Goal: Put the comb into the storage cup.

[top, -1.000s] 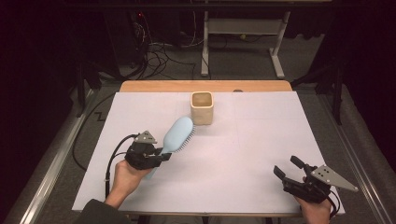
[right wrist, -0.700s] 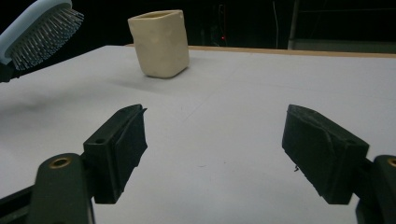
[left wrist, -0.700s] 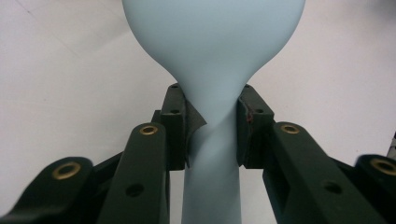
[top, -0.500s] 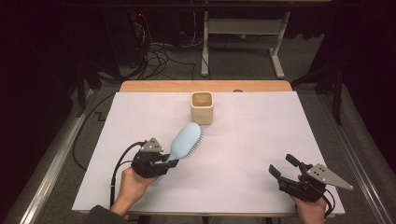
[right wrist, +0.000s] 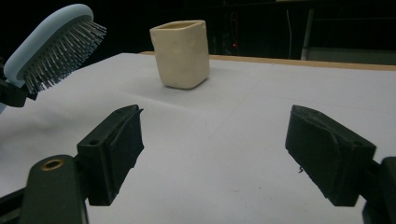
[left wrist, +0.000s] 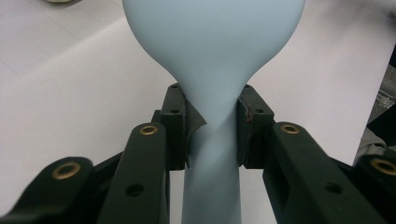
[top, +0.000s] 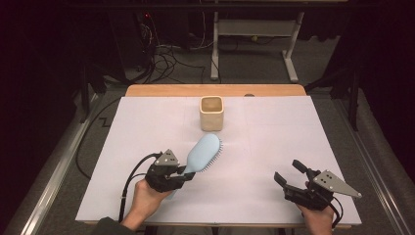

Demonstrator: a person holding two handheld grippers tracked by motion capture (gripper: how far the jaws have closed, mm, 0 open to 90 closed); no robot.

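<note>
Over the near left of the tabletop (top: 274, 122), the left claw (top: 183, 175) is clenched on the neck of the pale blue hairbrush (top: 203, 152), just below the head, with the bristles facing right and the head tilted up toward the cream cup (top: 212, 113); a grip this low leaves the whole head free, apparently for carrying. At the near right, the right claw (top: 289, 177) stands released, its jaws having just been opening with nothing between them, well apart from brush and cup.
</note>
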